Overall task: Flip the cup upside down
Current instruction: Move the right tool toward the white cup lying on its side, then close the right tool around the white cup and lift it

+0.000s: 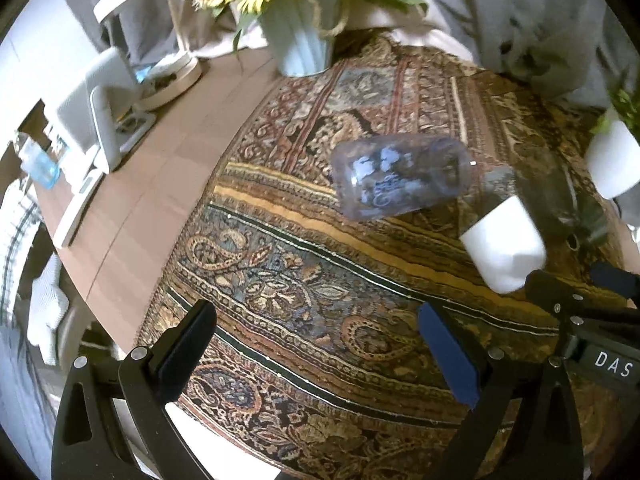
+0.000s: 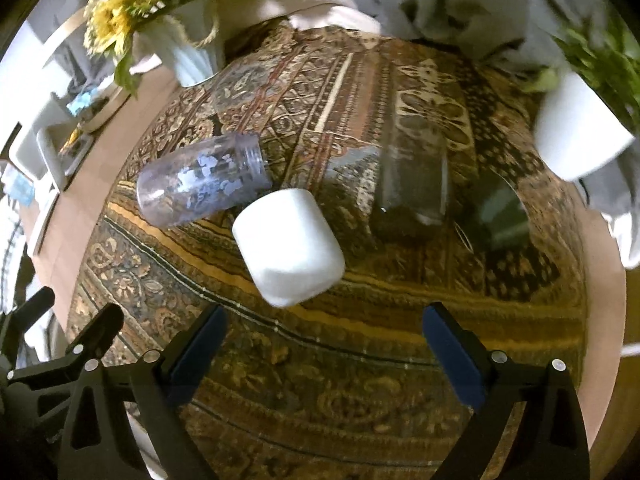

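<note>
A white cup (image 2: 288,246) stands bottom up on the patterned cloth (image 2: 360,360), ahead and left of my right gripper (image 2: 324,354), which is open and empty above the cloth. The white cup shows in the left wrist view (image 1: 504,244) at the right. A clear purple-tinted cup with pale flower print (image 1: 400,176) lies on its side on the cloth, ahead of my left gripper (image 1: 316,344), which is open and empty. It also shows in the right wrist view (image 2: 200,178), left of the white cup. A clear glass (image 2: 414,176) stands behind the white cup.
A white vase of sunflowers (image 1: 300,36) stands at the cloth's far edge. A white pot with a green plant (image 2: 580,128) stands at the right. A round wooden stand (image 1: 168,80) and white devices (image 1: 100,120) sit on the bare wooden table (image 1: 160,184) at the left.
</note>
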Tool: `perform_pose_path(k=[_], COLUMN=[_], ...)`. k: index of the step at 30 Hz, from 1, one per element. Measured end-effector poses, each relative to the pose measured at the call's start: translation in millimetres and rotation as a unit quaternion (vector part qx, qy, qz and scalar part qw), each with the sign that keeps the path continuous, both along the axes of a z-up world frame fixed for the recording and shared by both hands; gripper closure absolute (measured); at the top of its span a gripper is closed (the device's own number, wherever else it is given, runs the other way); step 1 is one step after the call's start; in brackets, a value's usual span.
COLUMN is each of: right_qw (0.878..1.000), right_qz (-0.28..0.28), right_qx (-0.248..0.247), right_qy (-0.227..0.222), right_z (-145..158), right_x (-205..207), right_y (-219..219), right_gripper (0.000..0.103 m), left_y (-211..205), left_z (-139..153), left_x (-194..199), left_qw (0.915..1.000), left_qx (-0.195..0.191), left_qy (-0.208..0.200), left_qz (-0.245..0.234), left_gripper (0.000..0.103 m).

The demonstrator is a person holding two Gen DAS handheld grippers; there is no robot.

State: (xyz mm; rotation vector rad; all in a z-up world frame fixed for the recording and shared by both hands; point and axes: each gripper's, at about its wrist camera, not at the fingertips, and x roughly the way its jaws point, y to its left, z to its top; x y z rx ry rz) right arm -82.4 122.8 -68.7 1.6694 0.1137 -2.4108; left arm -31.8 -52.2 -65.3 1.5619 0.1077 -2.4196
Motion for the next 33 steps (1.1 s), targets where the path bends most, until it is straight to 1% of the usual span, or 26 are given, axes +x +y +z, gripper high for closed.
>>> perform_pose_path(k=[4,8,9,15,16,20,22,28,33], right_qw=[1.0,0.999,0.998,0.997,0.997,0.997,0.998,0.999,1.0], right_qz=[0.025,0.044,0.049,0.066,0.067,0.062,0.057,0.034,-0.001], right_qx=[0.007,0.016,0.02,0.025,0.024,0.019,0.015,0.009,0.004], right_qy=[-0.011,-0.01,-0.016,-0.023,-0.023,-0.032,-0.033,-0.031,-0.021], right_z=[-13.8,-20.9,-22.4,-32.0,-33.3,-37.6,-38.7,-38.0,-26.1], right_x=[-14.0,-22.0,-24.1,-34.7,-35.3,-37.0,-36.5,-34.9,-23.8], right_y=[-9.9,-17.3,-19.1,-25.8,-27.0,-30.5,-31.2,-30.8,-23.2], right_gripper=[0.007,0.008,0.008,0.014,0.017,0.028,0.031,0.032,0.032], left_y=[-4.5,-5.8,-5.6,-5.2,-6.0,-11.3,-13.7,-17.5,-18.7], left_z=[-13.1,-22.4,-23.9,-29.5,-30.1,-32.0,-32.1,-28.1,-20.0], left_x=[-4.9,-8.3,-9.1,-14.4,-15.1,-17.8,-18.2,-20.3,-22.4], left_qw=[0.9998,0.9995,0.9995,0.9995,0.9994,0.9993,0.9993,0.9997,0.9997], left_qx=[0.002,0.001,0.003,0.0,0.0,0.001,0.001,0.0,0.004], left_qy=[-0.011,-0.02,-0.021,-0.025,-0.026,-0.029,-0.028,-0.024,-0.017], left_qz=[0.016,0.024,0.025,0.022,0.022,0.023,0.023,0.007,-0.017], left_gripper=[0.0,0.0,0.0,0.0,0.0,0.0,0.0,0.0,0.0])
